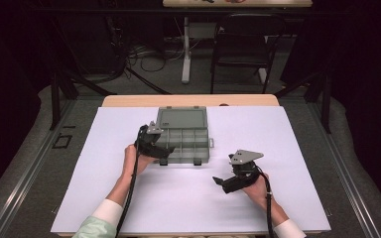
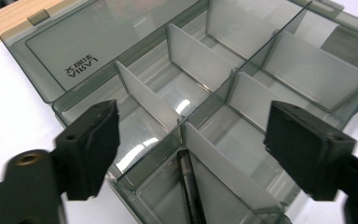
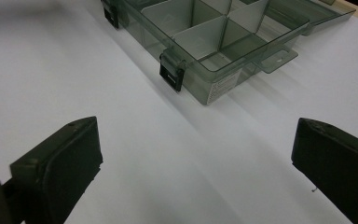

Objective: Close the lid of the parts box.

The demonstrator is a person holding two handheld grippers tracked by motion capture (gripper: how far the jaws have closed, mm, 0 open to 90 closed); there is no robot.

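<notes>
One organizer box (image 1: 184, 140) at 12 o'clock on the white surface (image 1: 129, 208), lid (image 1: 181, 119) laid flat back, likely so the compartments stay reachable. Left tool (image 2: 191, 149) poised over the box's near-left corner, jaws wide, holding nothing. Right tool (image 3: 193, 163) at 4 o'clock, clear of the box, wide open, empty. Two latches (image 3: 171, 74). A thin pin-like piece (image 2: 189, 182) lies in one compartment.

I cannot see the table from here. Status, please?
Left gripper open over organizer box. Right gripper open, over bare mat. Lid open. No obstruction.
</notes>
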